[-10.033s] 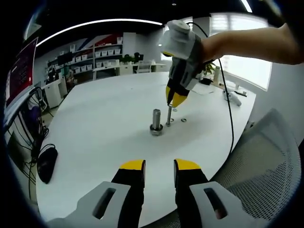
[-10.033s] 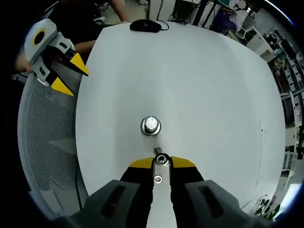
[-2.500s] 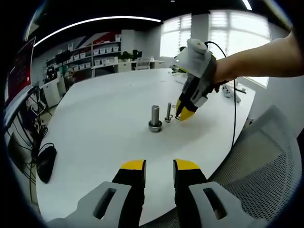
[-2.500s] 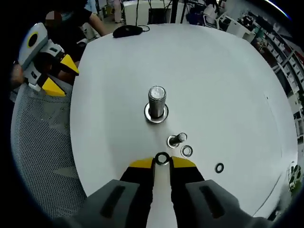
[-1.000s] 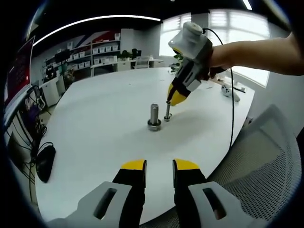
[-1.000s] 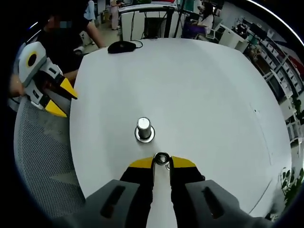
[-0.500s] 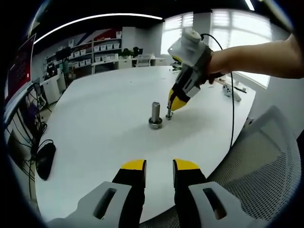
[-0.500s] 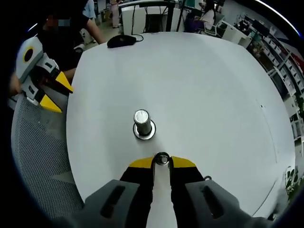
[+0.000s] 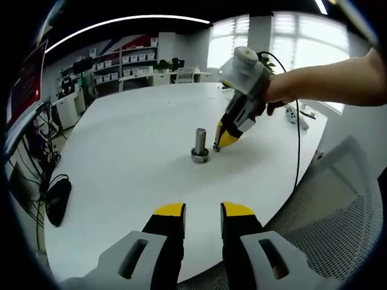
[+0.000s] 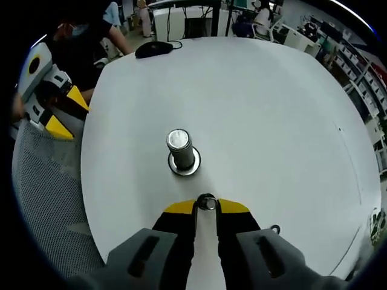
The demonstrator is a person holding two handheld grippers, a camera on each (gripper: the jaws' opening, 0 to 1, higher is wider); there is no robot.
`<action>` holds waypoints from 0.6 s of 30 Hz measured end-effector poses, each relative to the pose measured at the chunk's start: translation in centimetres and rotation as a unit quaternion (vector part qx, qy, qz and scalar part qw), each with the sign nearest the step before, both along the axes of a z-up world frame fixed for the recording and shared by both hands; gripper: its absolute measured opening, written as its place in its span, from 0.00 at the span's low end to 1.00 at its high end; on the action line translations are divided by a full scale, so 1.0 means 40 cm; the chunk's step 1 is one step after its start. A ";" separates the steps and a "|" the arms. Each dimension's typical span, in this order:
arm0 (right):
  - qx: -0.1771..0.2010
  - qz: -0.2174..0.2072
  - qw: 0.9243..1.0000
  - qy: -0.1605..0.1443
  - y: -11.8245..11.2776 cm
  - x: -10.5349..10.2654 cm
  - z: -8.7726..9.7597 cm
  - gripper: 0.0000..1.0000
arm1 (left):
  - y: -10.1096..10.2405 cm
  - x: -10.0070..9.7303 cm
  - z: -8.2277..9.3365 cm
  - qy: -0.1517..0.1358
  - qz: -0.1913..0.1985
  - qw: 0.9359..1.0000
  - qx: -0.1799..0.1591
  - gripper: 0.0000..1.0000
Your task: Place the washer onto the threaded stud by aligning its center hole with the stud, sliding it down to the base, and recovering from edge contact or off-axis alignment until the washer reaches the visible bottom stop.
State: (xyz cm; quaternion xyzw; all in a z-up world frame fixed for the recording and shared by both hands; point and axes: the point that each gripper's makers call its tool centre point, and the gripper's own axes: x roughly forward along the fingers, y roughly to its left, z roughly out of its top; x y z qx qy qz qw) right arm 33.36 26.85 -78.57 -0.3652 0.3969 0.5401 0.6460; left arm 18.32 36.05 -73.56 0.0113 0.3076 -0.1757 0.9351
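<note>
A thick threaded stud (image 9: pixel 200 144) stands upright on its round base on the white table (image 9: pixel 133 151); in the right gripper view the thick stud (image 10: pixel 181 151) rises just beyond my jaws. A thin stud (image 9: pixel 216 147) stands close to its right. My right gripper (image 9: pixel 225 140) comes down at a slant, its yellow tips at the thin stud's top. It is shut on a small metal washer (image 10: pixel 206 202), pinched at the very tips. The thin stud is hidden under the washer there. My left gripper (image 9: pixel 202 214) hangs open and empty near the table's edge, and the left gripper (image 10: pixel 60 112) also shows at upper left.
A loose washer (image 10: pixel 275 229) lies on the table to the right of my right jaws. A black computer mouse (image 9: pixel 58 202) sits near the table's far end. A grey mesh chair (image 9: pixel 341 205) stands by the table edge. A person (image 10: pixel 78 42) stands behind the left gripper.
The right gripper has dropped slightly with the washer, toward the thin stud's top, and the thick stud looks nearer. The left gripper has held still.
</note>
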 end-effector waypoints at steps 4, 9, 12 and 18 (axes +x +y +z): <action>0.009 0.006 1.000 0.009 0.002 -0.011 -0.001 0.18 | -0.001 -0.001 -0.001 0.001 -0.001 1.000 0.000 0.21; 0.014 0.000 1.000 0.006 -0.016 -0.006 0.002 0.21 | -0.002 -0.001 -0.001 0.001 -0.002 1.000 -0.001 0.20; 0.012 -0.008 1.000 0.007 -0.034 0.002 0.000 0.22 | -0.003 -0.001 -0.001 0.000 -0.003 1.000 0.000 0.20; 0.005 -0.014 1.000 0.000 -0.060 0.030 0.003 0.22 | -0.002 -0.001 0.001 -0.001 -0.003 1.000 -0.001 0.20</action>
